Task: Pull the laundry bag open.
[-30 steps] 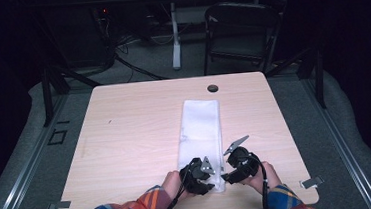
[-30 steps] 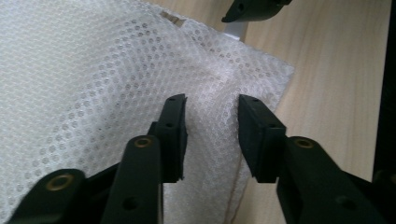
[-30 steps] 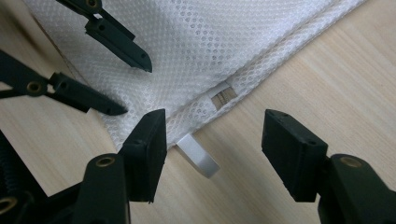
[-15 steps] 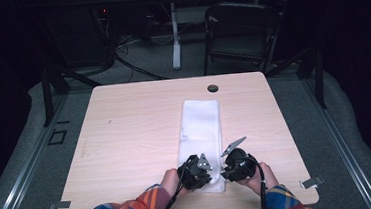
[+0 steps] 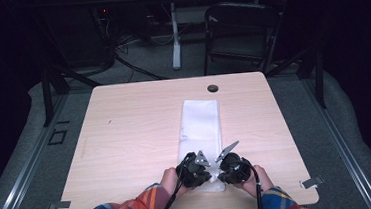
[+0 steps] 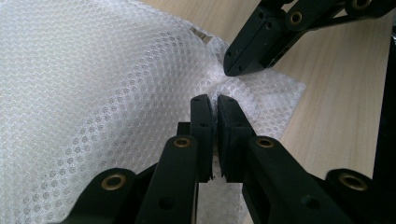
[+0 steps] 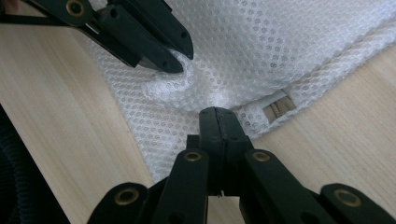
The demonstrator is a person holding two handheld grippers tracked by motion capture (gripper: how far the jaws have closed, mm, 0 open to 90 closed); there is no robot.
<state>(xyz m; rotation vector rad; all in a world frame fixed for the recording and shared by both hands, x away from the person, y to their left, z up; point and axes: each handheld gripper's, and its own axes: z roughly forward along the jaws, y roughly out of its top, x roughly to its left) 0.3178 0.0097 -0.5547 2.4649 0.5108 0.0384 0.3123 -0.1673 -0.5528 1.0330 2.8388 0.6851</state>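
A long white mesh bag point(image 5: 200, 121) lies lengthwise down the middle of the wooden table point(image 5: 125, 134). Both grippers meet at its near end. My left gripper point(image 6: 215, 100) is shut, with bunched mesh point(image 6: 116, 84) pinched between its tips. My right gripper point(image 7: 215, 112) has just been closing and is shut on the mesh point(image 7: 280, 42) close to the bag's edge, beside the zipper end point(image 7: 279, 106). Each gripper view shows the other gripper a short way off, the right gripper point(image 6: 233, 65) and the left gripper point(image 7: 180, 58), its tips pressed into the fabric. From above, the left gripper point(image 5: 205, 172) and right gripper point(image 5: 220, 172) sit side by side.
A dark cable hole point(image 5: 213, 88) sits near the table's far edge, just beyond the bag. A black folding chair point(image 5: 238, 30) and a white stand point(image 5: 175, 40) are on the floor behind the table. Bare wood lies on both sides of the bag.
Both hands stay at the bag's near end. The right gripper has edged slightly toward the left one.
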